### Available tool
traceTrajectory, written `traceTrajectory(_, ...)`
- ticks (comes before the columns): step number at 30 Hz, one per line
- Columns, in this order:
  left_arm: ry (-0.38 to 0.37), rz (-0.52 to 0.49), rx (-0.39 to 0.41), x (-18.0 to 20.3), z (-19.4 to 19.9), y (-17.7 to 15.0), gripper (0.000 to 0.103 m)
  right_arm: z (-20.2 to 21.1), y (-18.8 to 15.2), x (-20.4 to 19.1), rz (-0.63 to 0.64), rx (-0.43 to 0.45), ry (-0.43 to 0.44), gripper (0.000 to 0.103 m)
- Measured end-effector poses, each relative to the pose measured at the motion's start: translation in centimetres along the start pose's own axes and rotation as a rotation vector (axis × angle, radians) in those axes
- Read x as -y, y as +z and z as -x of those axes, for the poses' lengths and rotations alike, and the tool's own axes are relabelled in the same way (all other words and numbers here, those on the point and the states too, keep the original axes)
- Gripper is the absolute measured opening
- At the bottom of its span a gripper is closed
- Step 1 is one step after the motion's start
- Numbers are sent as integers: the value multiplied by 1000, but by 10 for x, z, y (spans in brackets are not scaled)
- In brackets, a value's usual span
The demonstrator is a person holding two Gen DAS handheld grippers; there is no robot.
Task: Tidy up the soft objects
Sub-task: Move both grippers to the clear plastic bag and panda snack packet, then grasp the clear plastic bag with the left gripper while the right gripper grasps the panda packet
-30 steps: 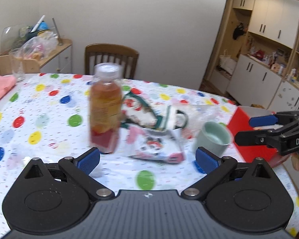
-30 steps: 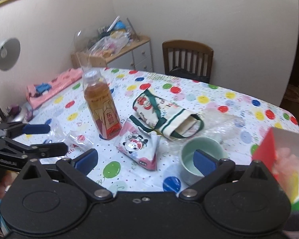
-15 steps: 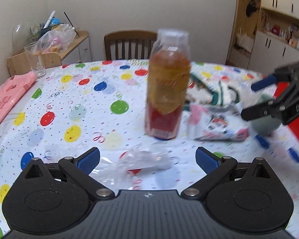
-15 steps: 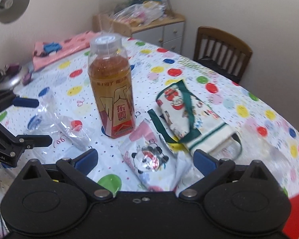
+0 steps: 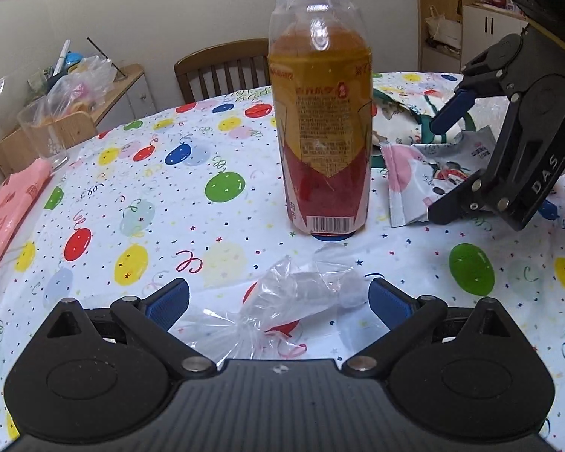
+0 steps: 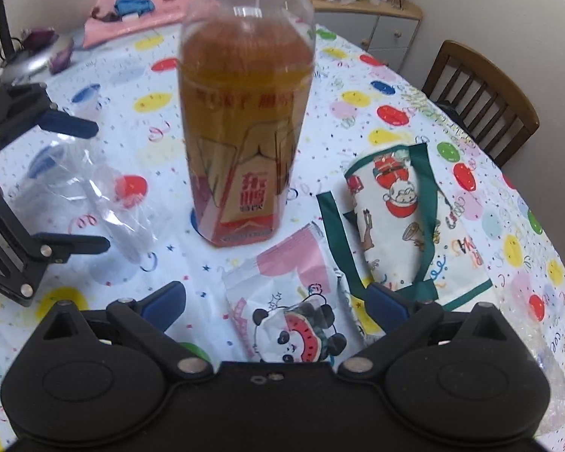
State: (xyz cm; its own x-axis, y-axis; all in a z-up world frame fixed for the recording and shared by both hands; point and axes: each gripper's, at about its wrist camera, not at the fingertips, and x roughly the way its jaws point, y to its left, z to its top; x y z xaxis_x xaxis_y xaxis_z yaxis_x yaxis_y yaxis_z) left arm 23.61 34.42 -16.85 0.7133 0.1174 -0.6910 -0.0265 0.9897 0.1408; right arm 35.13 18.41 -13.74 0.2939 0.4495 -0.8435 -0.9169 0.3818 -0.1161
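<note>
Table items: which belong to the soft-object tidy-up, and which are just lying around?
Job:
clear plastic bag, between the open left gripper fingers
panda snack pouch, at the open right gripper
Christmas print tote

Lying about:
tea bottle
drinking glass
pink cloth
chair

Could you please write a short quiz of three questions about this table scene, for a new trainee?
1. True or false: the left gripper is open, with the clear plastic bag lying between its fingers.
2. What lies between the open fingers of the right gripper?
A. the glass cup
B. the panda snack packet
C. the pink cloth
3. Fill in: the tea bottle stands ____ on the tablecloth.

Key:
1. True.
2. B.
3. Upright; the green-handled pouch lies flat beside it.
</note>
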Motion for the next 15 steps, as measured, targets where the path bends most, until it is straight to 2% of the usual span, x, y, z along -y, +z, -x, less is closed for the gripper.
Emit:
traceTrajectory(8,-15,13,-36,-3,-14,-7,96,-17,-8,-2,5,-42,-19,100)
traceTrajectory(13,-33,31,-42,-2,-16,-8,81,-21,-11,-9,27,-51,-66,97)
traceTrajectory(15,-41,32,-40,0,-15,-9,75,-20,-11,-8,20,-51,-59,88)
